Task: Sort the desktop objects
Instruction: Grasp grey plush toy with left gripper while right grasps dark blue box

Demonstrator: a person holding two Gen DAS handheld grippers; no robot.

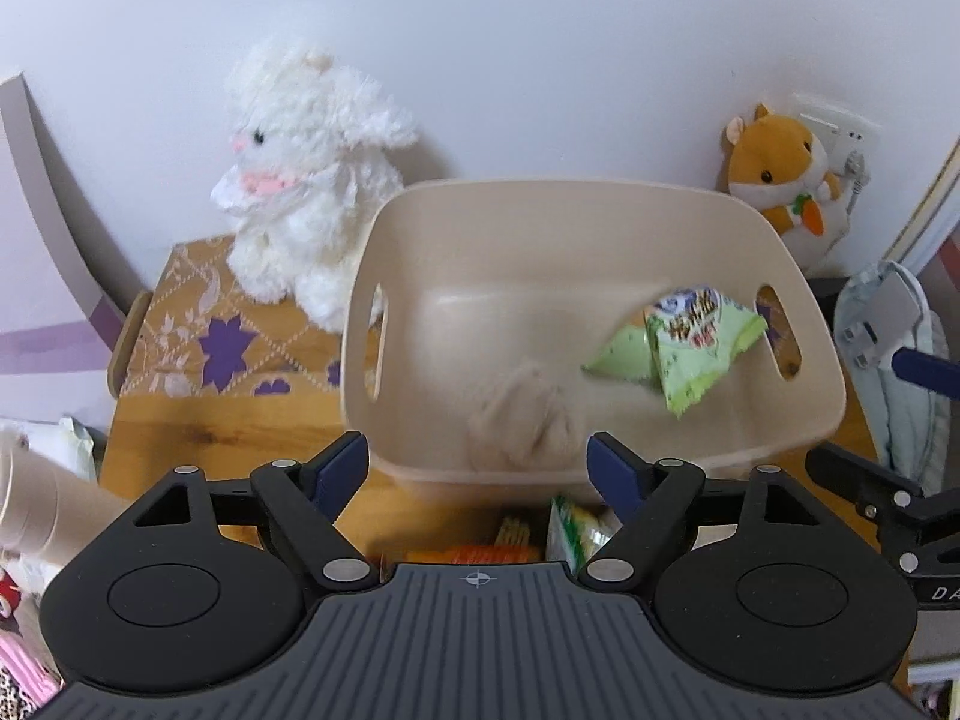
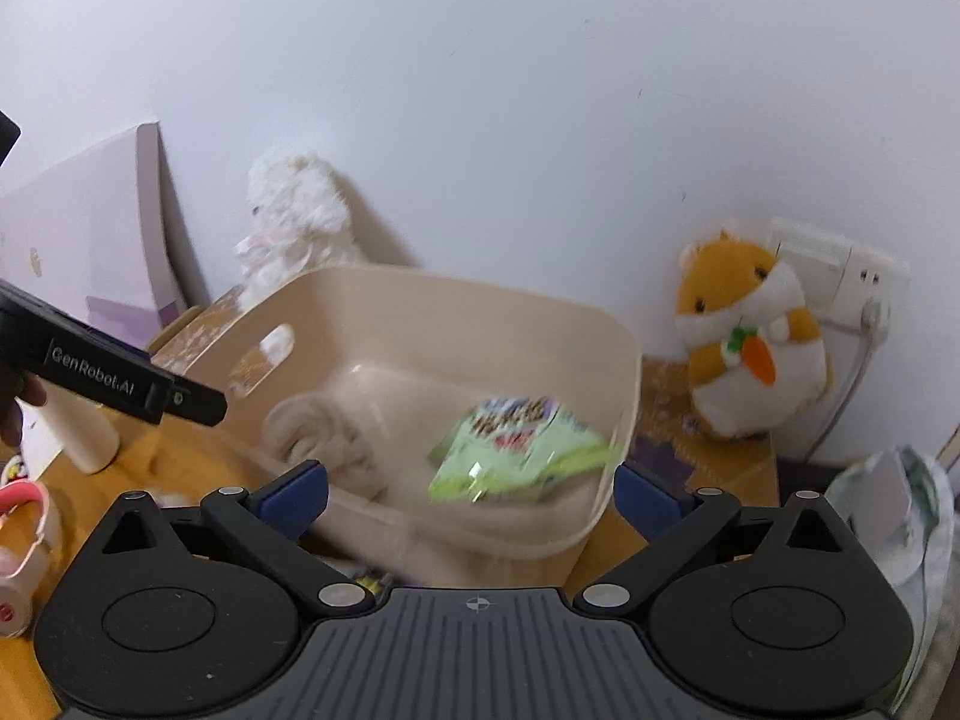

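A beige plastic bin with cut-out handles [image 1: 600, 228] [image 2: 420, 312] stands on the wooden desk [image 1: 198, 426] [image 2: 180, 468], its hollow open to both cameras. Inside it lie 2 things: a rolled beige cloth bundle [image 1: 528, 420] [image 2: 324, 432] toward 7 o'clock of the bin floor, and a pale green snack packet with red print [image 1: 690, 342] [image 2: 516, 444], blurred, toward 4 o'clock against the wall with the handle slot.

The left gripper [image 1: 477, 468] hangs at the bin's 6 o'clock rim with its blue-padded fingers spread wide and nothing between them. The right gripper [image 2: 471, 492] hovers over the near rim, its jaws likewise spread wide and pinching nothing; the green packet lies beyond them in the bin.

Below the left gripper, at 6 o'clock of the bin, more snack packets in orange and green [image 1: 540, 540] lie on the desk. At 10 o'clock of the bin a fluffy white plush rabbit [image 1: 306, 174] [image 2: 300, 216] sits on a gold patterned box with purple flowers [image 1: 228, 336]. At 2 o'clock an orange and white plush hamster holding a carrot [image 1: 780, 174] [image 2: 744, 330] leans at the white wall [image 1: 540, 30] beside a wall socket [image 1: 840, 126] [image 2: 840, 264].
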